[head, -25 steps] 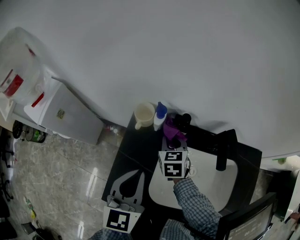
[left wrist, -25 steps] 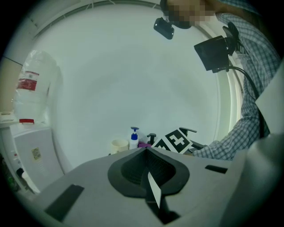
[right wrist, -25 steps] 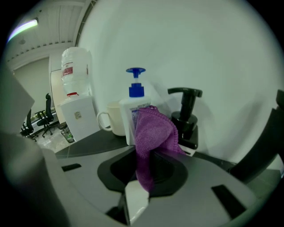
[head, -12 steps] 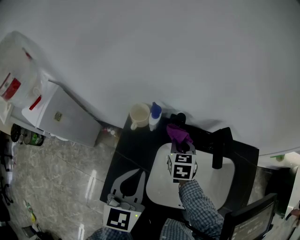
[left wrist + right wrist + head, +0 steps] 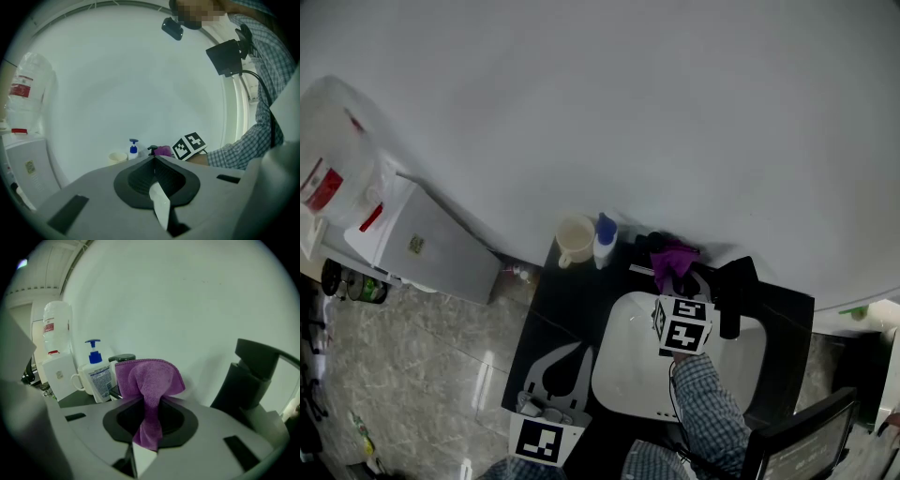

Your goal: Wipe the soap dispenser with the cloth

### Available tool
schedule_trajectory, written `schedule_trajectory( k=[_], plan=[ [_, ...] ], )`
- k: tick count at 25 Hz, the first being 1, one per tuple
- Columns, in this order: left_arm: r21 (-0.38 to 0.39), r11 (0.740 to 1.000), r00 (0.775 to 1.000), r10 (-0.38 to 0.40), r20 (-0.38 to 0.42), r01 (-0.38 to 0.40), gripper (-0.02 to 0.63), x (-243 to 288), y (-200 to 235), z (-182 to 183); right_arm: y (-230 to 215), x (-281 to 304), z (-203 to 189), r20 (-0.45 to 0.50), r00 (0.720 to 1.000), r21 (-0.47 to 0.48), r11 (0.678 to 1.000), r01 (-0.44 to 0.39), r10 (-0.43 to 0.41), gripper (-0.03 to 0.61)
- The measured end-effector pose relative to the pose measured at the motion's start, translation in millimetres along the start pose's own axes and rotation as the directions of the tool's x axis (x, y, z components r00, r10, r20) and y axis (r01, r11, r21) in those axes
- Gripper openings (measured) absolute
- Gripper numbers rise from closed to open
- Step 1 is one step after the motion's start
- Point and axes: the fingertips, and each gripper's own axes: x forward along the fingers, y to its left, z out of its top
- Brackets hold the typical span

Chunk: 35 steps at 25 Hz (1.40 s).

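Note:
My right gripper (image 5: 677, 283) is shut on a purple cloth (image 5: 672, 260), which hangs bunched between its jaws (image 5: 150, 378). It hovers over the back edge of the white basin (image 5: 623, 370). A white soap bottle with a blue pump (image 5: 604, 241) stands on the black counter to the cloth's left (image 5: 95, 371). A black-topped dispenser (image 5: 123, 357) shows just behind the cloth's left edge; I cannot tell whether the cloth touches it. My left gripper (image 5: 565, 354) is held low at the counter's front left, shut and empty (image 5: 154, 161).
A cream cup (image 5: 575, 239) stands left of the blue-pump bottle. A black faucet (image 5: 733, 298) rises right of the cloth. The black counter (image 5: 567, 295) ends at the white wall. A white water cooler (image 5: 422, 239) stands on the floor at the left.
My right gripper has carried the cloth to the right, away from the blue-pump bottle and closer to the faucet. The left gripper has stayed where it was.

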Motion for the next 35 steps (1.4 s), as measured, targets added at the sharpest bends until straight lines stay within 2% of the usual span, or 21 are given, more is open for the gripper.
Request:
schedule_trajectory(
  k=[4,8,15,20,23,28,35],
  plan=[
    [0.003,1.0,1.0,-0.008,0.001,0.008,0.002,-0.3,-1.5,2.2,-9.2,-6.7,17.3,0.058,0.998,0.043,0.999,0.011,-0.013,0.075],
    [0.009,1.0,1.0,-0.023,0.008,0.023,0.002,-0.6,-3.0,6.4,-5.0,-25.0,26.2,0.096,0.995,0.043,0.999,-0.012,0.008,0.075],
    [0.06,0.995,0.996,-0.081,0.037,0.078,0.002,-5.3,-13.6,20.2,6.6,-82.4,35.1,0.161,0.985,0.061,0.995,-0.079,0.068,0.075],
    [0.089,0.99,0.992,-0.116,0.056,0.111,0.002,-14.1,-22.0,30.6,11.7,-132.4,43.4,0.22,0.973,0.046,0.995,-0.088,0.076,0.075],
    [0.098,0.987,0.989,-0.135,0.066,0.128,0.002,-19.4,-24.4,34.5,14.1,-157.3,47.6,0.246,0.967,0.038,0.996,-0.084,0.072,0.075],
    [0.109,0.982,0.984,-0.164,0.072,0.156,0.002,-30.1,-23.2,35.9,20.9,-189.0,49.3,0.276,0.96,0.078,0.994,-0.074,0.049,0.075],
    [0.12,0.973,0.976,-0.207,0.066,0.198,0.002,-44.1,-25.1,27.9,30.6,-216.1,30.4,0.266,0.964,0.143,0.988,-0.056,0.016,0.075]
  ],
)
